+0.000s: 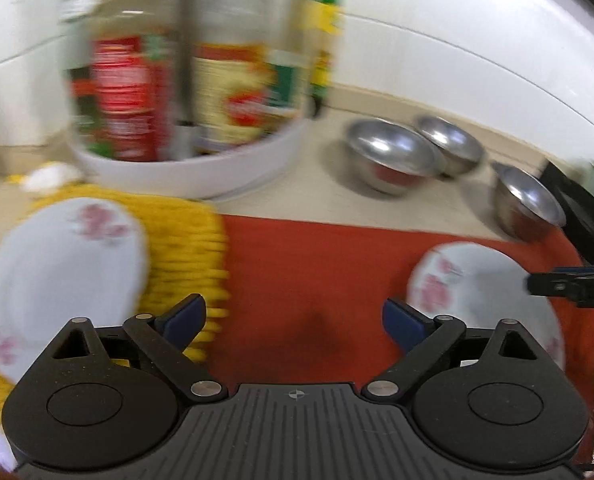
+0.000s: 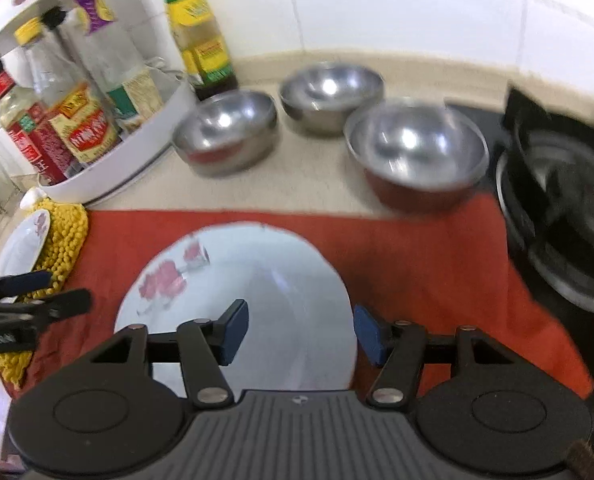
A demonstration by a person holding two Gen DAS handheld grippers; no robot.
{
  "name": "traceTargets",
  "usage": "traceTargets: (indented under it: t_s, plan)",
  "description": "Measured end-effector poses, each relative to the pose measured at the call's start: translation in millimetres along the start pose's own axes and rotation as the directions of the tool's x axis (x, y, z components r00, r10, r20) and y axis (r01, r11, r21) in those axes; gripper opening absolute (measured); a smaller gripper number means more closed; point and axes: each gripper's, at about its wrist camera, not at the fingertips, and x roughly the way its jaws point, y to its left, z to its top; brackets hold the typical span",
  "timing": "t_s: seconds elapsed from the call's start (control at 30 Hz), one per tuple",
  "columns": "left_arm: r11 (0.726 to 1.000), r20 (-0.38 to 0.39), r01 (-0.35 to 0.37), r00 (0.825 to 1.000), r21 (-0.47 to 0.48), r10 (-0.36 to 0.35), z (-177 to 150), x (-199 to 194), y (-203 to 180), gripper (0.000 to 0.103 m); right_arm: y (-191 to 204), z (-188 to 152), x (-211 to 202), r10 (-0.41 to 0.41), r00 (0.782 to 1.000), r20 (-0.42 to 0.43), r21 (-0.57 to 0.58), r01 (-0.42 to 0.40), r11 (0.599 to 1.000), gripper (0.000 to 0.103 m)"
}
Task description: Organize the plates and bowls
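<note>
A white plate with pink flowers (image 2: 237,280) lies flat on a red cloth (image 2: 417,248). My right gripper (image 2: 302,334) hovers over its near right part, open, one pad above the plate and the other by its rim. A second flowered plate (image 1: 65,272) (image 2: 25,244) rests on a yellow knitted mat (image 1: 185,240). Open wide, my left gripper (image 1: 295,322) hangs over bare red cloth (image 1: 317,272) between the two plates and holds nothing. Three steel bowls (image 2: 225,128) (image 2: 331,92) (image 2: 417,148) stand on the counter behind the cloth.
A white turntable rack (image 2: 145,148) full of sauce bottles stands at the back left, with a tall bottle (image 2: 197,32) beside it. A black stove burner (image 2: 557,200) borders the cloth on the right. White wall tiles close off the back.
</note>
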Motion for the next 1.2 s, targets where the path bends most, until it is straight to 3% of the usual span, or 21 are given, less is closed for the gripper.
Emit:
traceTargets:
  t_s: [0.23,0.33,0.53,0.67,0.8,1.2]
  plan:
    - [0.98,0.051,-0.16,0.985,-0.12,0.167,4,-25,70,0.099,27,25,5,0.001,0.999,0.039,-0.08,0.003,0.997,0.054]
    - [0.959,0.054,-0.229,0.969,-0.167,0.241,5,-31,103,0.099,52,35,11,0.062,0.997,0.039,-0.116,-0.057,0.992,0.055]
    - [0.921,0.042,-0.303,0.946,-0.246,0.322,2,-39,149,0.1,123,53,29,0.176,0.984,0.024,-0.224,-0.166,0.96,0.055]
    - [0.906,0.016,-0.322,0.94,-0.274,0.34,-1,-36,170,0.1,167,59,42,0.229,0.973,-0.002,-0.291,-0.22,0.931,0.055]
    - [0.904,-0.005,-0.309,0.947,-0.295,0.322,-5,-29,186,0.1,203,64,60,0.275,0.96,-0.049,-0.31,-0.277,0.91,0.055]
    - [0.924,-0.038,-0.255,0.966,-0.284,0.255,-2,4,206,0.095,271,68,120,0.336,0.927,-0.167,-0.305,-0.372,0.877,0.055]
